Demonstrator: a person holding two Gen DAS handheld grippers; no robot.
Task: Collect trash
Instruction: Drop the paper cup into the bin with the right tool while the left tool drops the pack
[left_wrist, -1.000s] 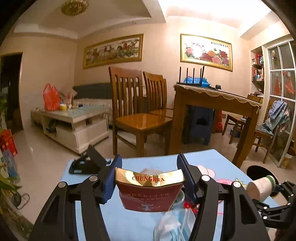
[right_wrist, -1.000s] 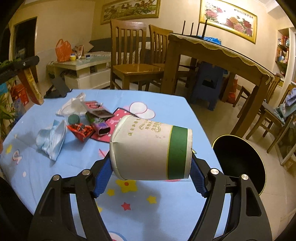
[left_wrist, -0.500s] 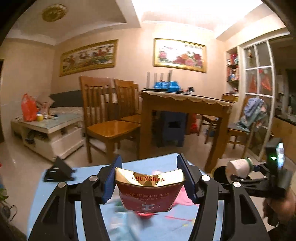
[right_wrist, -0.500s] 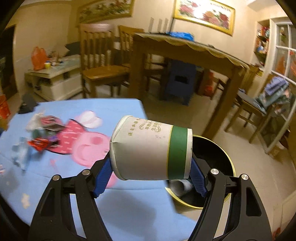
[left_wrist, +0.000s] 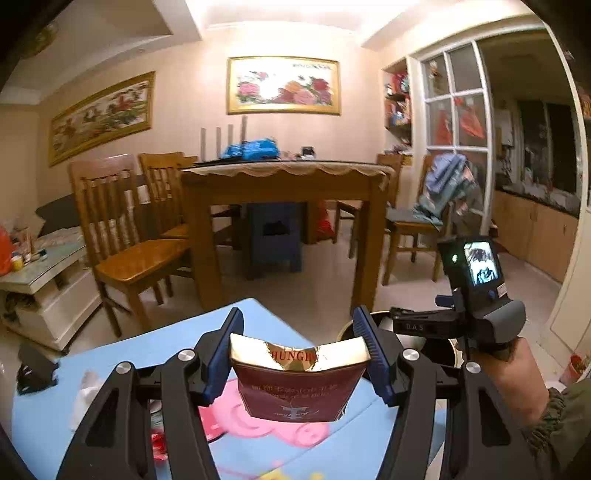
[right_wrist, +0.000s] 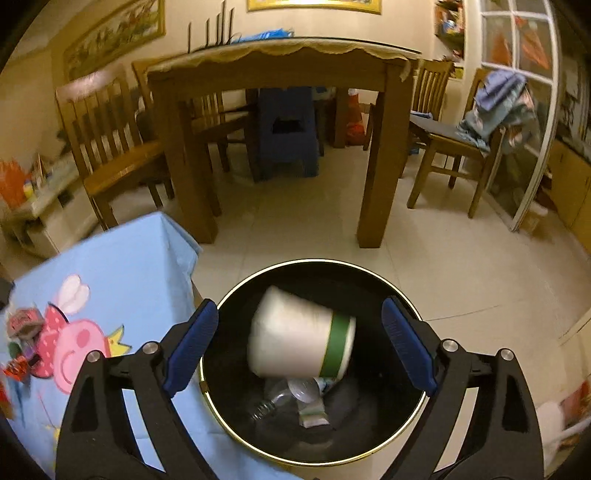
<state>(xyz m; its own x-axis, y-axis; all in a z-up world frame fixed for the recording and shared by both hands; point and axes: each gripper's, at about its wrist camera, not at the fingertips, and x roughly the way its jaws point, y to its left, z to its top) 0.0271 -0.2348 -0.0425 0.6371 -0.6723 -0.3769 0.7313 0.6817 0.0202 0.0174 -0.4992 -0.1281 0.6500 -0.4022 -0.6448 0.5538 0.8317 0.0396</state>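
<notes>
Left gripper (left_wrist: 298, 356): jaws part-way closed, blue pads pressing both sides of a red-and-gold cigarette pack (left_wrist: 295, 384), gripper pointing slightly downward. Right gripper (right_wrist: 299, 347): jaws have just been opening and stand wide, tilted well downward; a white paper cup (right_wrist: 299, 341) sits blurred between the pads, apparently touching neither. In the left wrist view the person's right hand (left_wrist: 513, 376) grips the right gripper's handle, olive sleeve cuff at the wrist.
</notes>
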